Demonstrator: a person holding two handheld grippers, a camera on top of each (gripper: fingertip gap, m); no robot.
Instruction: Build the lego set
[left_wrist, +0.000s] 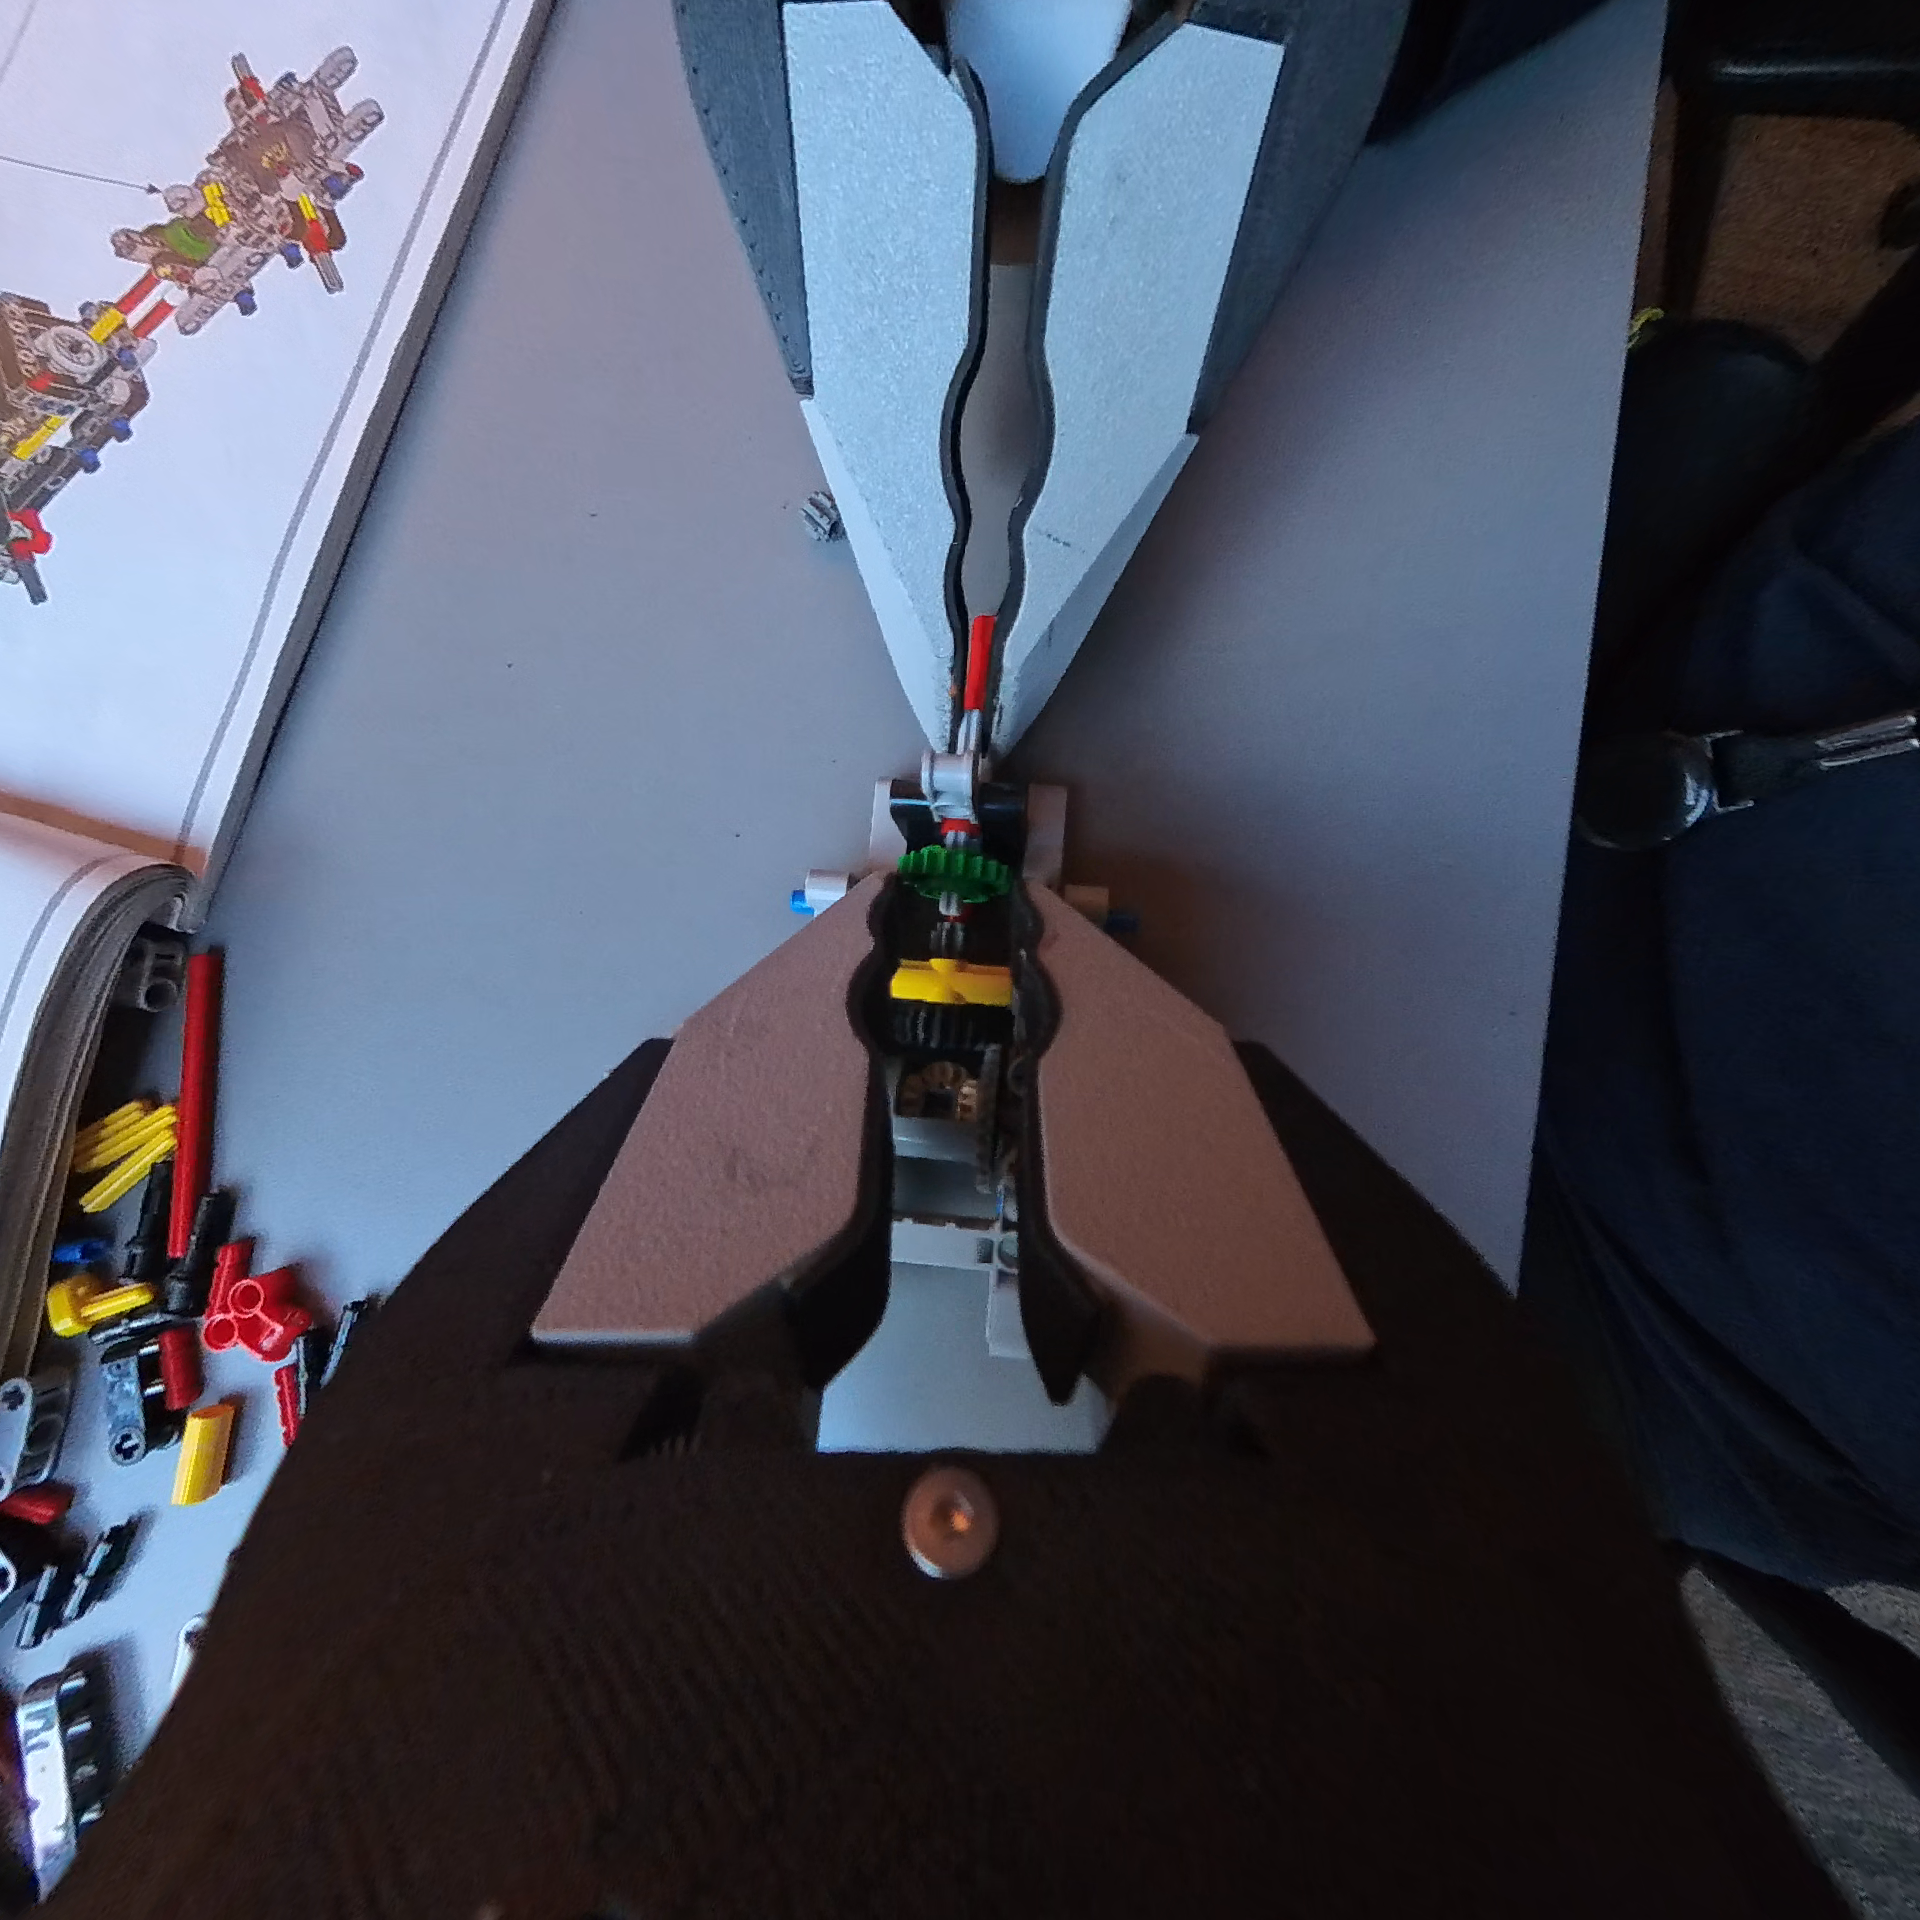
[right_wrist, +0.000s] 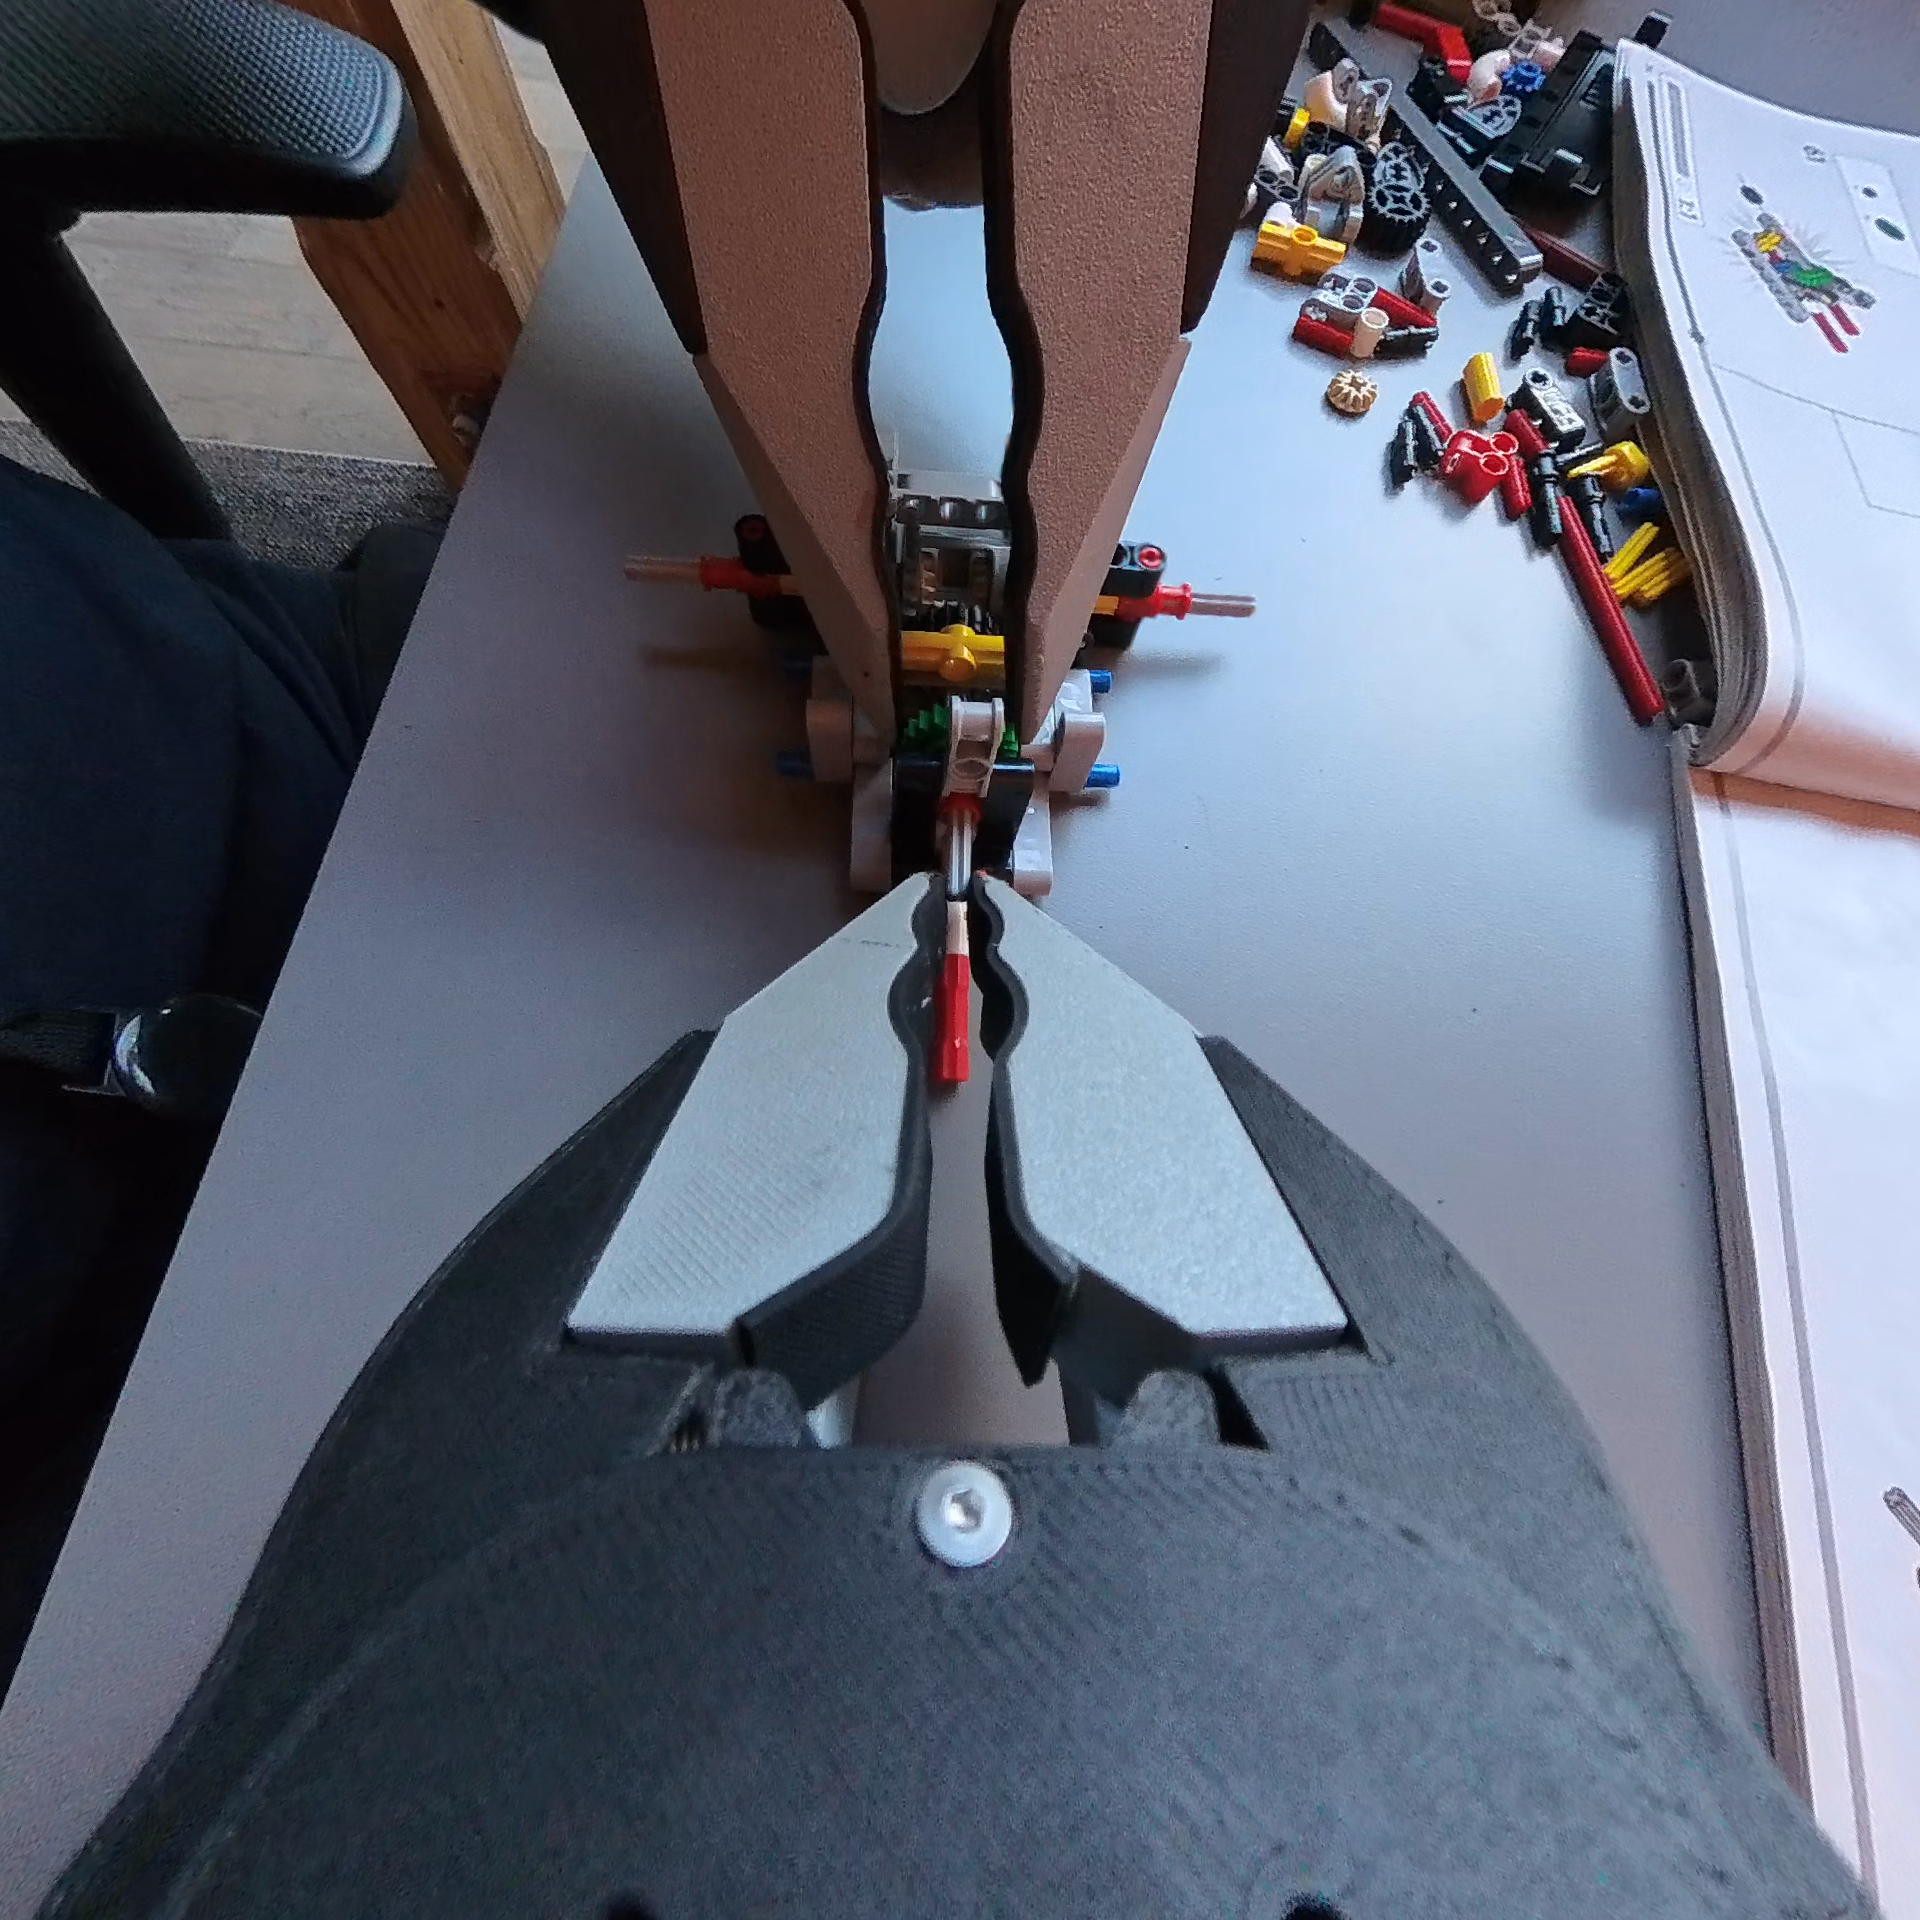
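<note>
Both level: left gripper (left_wrist: 951, 883) clamps gear assembly (right_wrist: 951, 665), right gripper (right_wrist: 961, 888) axle (right_wrist: 951, 997).

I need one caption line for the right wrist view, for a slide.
Grey claw clamps a red-ended axle entering a brick gearbox assembly, which the brown claw grips from the opposite side.

Brick gear assembly (right_wrist: 951, 665) on grey table; red axle (right_wrist: 951, 1013) protruding.

Worktop (right_wrist: 1351, 935) grey. Rod (right_wrist: 952, 1023) red. Gear (left_wrist: 954, 871) green. Cross-piece (left_wrist: 951, 982) yellow. Booklet (right_wrist: 1818, 436) white, striped edge.
</note>
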